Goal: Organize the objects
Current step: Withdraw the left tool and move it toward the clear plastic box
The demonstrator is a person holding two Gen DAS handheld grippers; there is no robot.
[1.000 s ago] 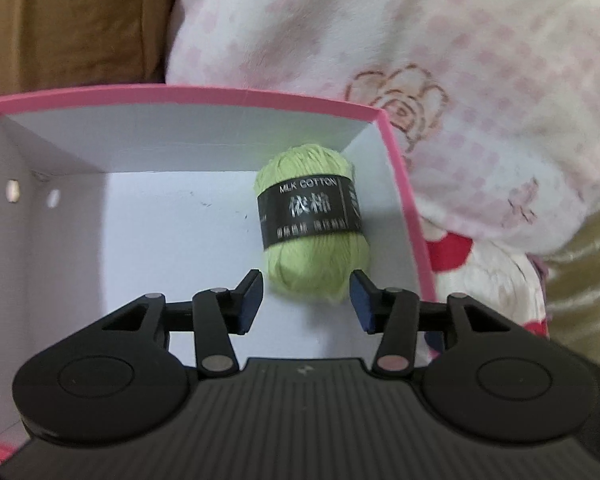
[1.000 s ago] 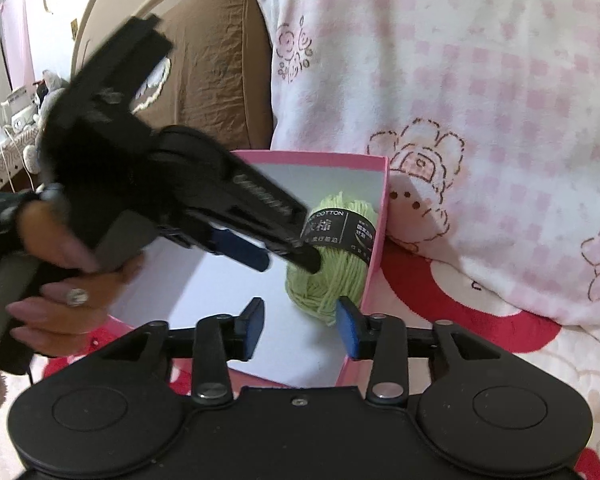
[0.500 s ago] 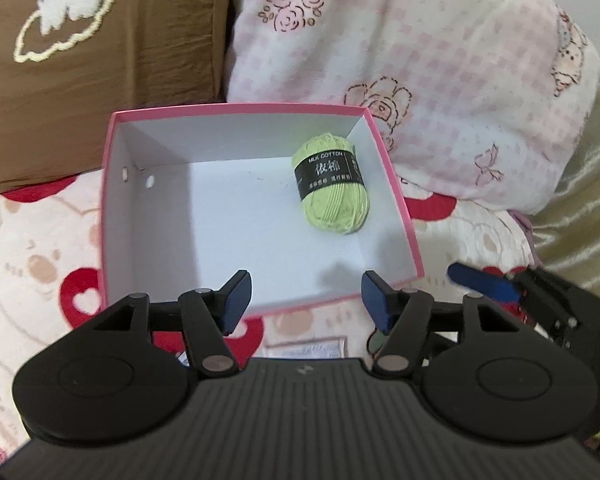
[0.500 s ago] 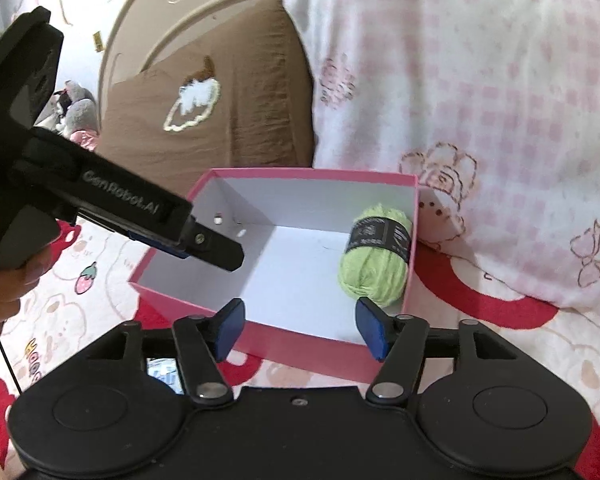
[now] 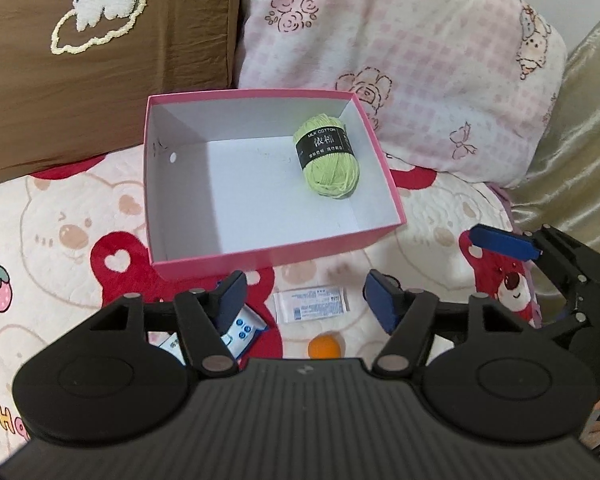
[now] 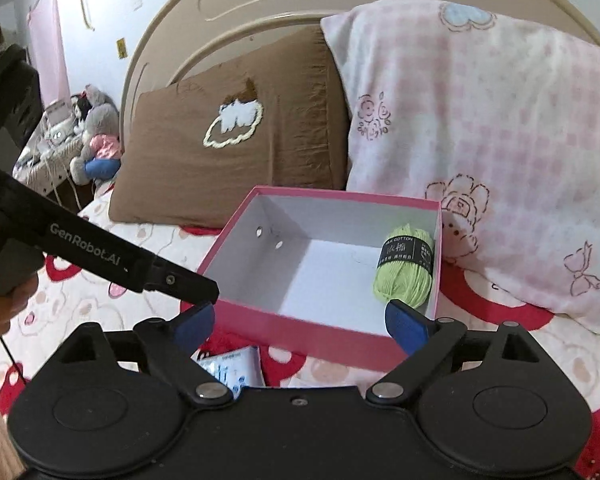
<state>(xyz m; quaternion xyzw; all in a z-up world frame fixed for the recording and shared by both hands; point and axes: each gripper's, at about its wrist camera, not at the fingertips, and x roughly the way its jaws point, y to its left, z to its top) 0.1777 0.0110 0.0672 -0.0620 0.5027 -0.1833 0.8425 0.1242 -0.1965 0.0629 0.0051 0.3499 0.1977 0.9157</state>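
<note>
One green yarn ball [image 5: 330,159] inside pink box [image 5: 276,255]; tools [image 5: 304,296] apparently empty.

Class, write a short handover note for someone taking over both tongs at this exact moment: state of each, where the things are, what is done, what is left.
Left tongs: open, empty, hovering above the bedspread in front of the box.
Right tongs: open, empty, hovering near the box's front wall.
Done: light green ball of yarn with black label lies inside the pink cardboard box, by its right wall.
Left: flat white sachet, small orange ball and blue-and-white packet lie on the bedspread in front of the box; probably box them.
</note>
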